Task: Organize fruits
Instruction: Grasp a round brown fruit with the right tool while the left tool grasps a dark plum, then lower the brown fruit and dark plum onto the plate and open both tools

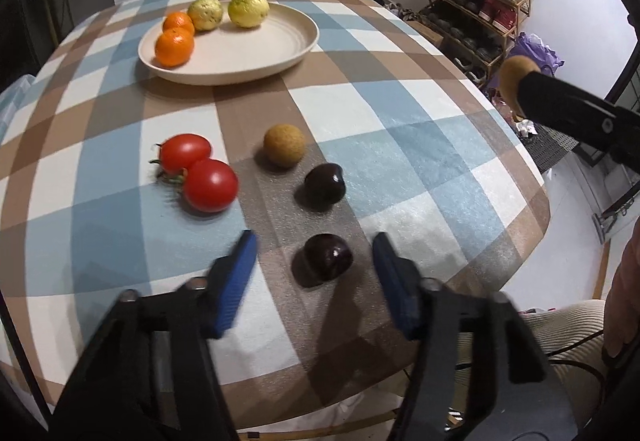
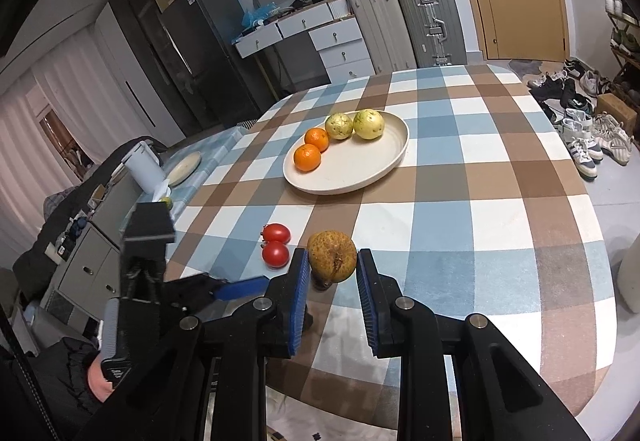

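A cream plate (image 1: 280, 53) (image 2: 384, 165) on the checked tablecloth holds two oranges (image 1: 175, 45) (image 2: 307, 157) and two yellow-green guavas (image 1: 248, 9) (image 2: 369, 124). Nearer lie two red tomatoes (image 1: 210, 185) (image 2: 275, 253), a brown round fruit (image 1: 284, 150) and two dark plums (image 1: 324, 187). My left gripper (image 1: 316, 253) is open, low over the table, its fingers either side of the near plum (image 1: 328, 255). My right gripper (image 2: 333, 265) is shut on a brown pear-like fruit (image 2: 332, 255) (image 1: 512, 81), held above the table.
The table edge (image 1: 536, 177) curves away at the right, with a shoe rack (image 1: 480, 1) beyond it. A second small plate (image 2: 183, 168) and a white container (image 2: 144, 169) sit at the far left. Suitcases (image 2: 424, 25) and drawers stand behind the table.
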The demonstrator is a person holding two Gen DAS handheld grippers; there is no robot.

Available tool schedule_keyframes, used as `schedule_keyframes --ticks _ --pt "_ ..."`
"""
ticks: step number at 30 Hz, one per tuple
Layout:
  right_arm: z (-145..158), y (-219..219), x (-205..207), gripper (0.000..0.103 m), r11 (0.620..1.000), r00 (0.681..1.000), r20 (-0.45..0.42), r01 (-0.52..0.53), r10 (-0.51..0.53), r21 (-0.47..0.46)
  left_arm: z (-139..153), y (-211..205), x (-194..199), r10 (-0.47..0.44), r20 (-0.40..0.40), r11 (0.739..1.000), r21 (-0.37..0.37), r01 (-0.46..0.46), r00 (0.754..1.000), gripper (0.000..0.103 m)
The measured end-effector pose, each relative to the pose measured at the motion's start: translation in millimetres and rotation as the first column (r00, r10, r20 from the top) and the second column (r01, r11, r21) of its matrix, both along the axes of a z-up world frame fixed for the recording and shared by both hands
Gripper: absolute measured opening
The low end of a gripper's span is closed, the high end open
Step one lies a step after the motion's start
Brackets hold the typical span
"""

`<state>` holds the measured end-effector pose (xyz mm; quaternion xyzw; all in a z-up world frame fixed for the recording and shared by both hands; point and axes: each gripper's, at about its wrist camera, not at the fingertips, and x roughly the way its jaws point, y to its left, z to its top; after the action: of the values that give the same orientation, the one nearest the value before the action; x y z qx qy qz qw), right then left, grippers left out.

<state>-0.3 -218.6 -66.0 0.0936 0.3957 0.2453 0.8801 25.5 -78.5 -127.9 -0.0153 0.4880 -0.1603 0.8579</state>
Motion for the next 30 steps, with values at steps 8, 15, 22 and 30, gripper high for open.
schedule_keyframes --ticks 8,15,22,30 --pt "-1.4 3.7 -2.2 0.025 1.0 1.0 -0.005 -0.018 0.018 0.001 0.2 -7.6 -2.1 -0.034 0.016 0.999 0.001 0.034 0.999 0.023" --pt "-5.1 1.6 -0.3 0.025 1.0 1.0 -0.021 -0.008 0.008 0.002 15.0 8.5 -9.0 -0.008 0.044 0.999 -0.036 0.01 0.999 0.023" --pt "-9.9 3.9 6.3 0.025 1.0 0.999 -0.051 -0.011 0.012 0.013 52.8 39.6 -3.7 0.026 0.107 0.997 -0.077 -0.018 0.994 0.023" --pt "-8.3 17.3 36.3 0.025 0.999 0.997 -0.061 -0.042 0.043 0.024 90.5 79.9 48.1 0.069 0.165 0.996 -0.069 -0.058 0.984 0.023"
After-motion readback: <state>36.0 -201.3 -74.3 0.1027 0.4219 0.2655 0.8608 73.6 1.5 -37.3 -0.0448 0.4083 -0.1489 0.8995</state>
